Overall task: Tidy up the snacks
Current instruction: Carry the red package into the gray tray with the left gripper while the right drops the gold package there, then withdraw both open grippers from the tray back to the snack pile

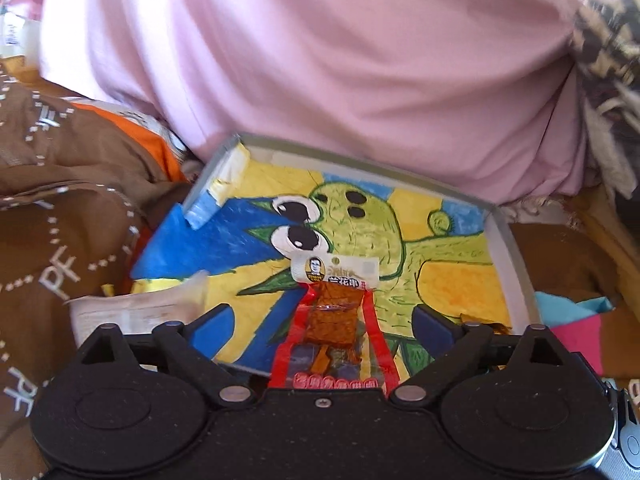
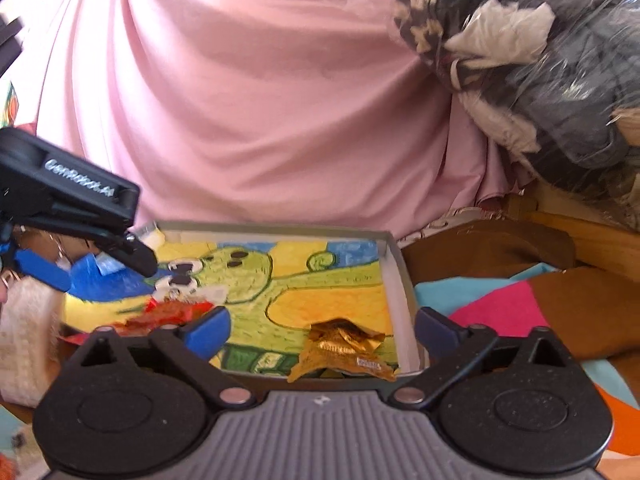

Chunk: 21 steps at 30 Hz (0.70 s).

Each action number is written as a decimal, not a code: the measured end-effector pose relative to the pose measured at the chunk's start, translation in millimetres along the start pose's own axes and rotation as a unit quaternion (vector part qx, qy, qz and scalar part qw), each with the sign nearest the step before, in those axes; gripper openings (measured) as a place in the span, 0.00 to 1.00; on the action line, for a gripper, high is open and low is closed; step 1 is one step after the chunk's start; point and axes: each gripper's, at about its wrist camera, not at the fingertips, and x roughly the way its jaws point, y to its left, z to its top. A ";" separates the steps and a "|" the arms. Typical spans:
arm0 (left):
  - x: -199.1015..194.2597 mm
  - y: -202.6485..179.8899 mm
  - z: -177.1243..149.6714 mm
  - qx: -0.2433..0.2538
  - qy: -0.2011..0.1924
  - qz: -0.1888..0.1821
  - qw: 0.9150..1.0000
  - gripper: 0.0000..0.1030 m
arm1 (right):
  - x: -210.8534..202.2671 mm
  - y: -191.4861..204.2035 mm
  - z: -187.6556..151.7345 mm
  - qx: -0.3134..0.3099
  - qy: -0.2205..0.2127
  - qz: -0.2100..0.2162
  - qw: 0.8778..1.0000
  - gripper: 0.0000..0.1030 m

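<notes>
A shallow grey box [image 1: 516, 276] lined with a painted green cartoon figure lies in front of me. In it rests a red snack packet [image 1: 336, 320] with a white label, directly between the wide-apart blue fingers of my left gripper [image 1: 323, 326], which is open and not pinching it. A crumpled gold wrapper [image 2: 344, 348] sits at the near edge of the box [image 2: 404, 276], between the spread fingers of my open right gripper [image 2: 322, 330]. The right wrist view also shows the left gripper's black body [image 2: 72, 188] over the red packet [image 2: 172, 312].
Pink cloth [image 1: 340, 60] rises right behind the box. Brown fabric with white lettering [image 1: 60, 240] lies left, next to a pale flat packet [image 1: 136, 312]. Teal and pink pieces [image 2: 492, 304] lie right of the box. A plastic-wrapped bundle [image 2: 540, 80] fills the upper right.
</notes>
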 end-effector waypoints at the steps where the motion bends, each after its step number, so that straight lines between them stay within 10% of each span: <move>1: -6.4 2.6 -1.7 -0.006 -0.006 -0.001 1.000 0.96 | -4.0 -0.4 1.7 0.002 -0.003 0.000 1.000 1.00; 21: -104.7 59.2 -45.4 0.016 -0.063 0.030 0.997 0.99 | -97.6 26.6 7.9 -0.018 -0.037 0.010 0.999 1.00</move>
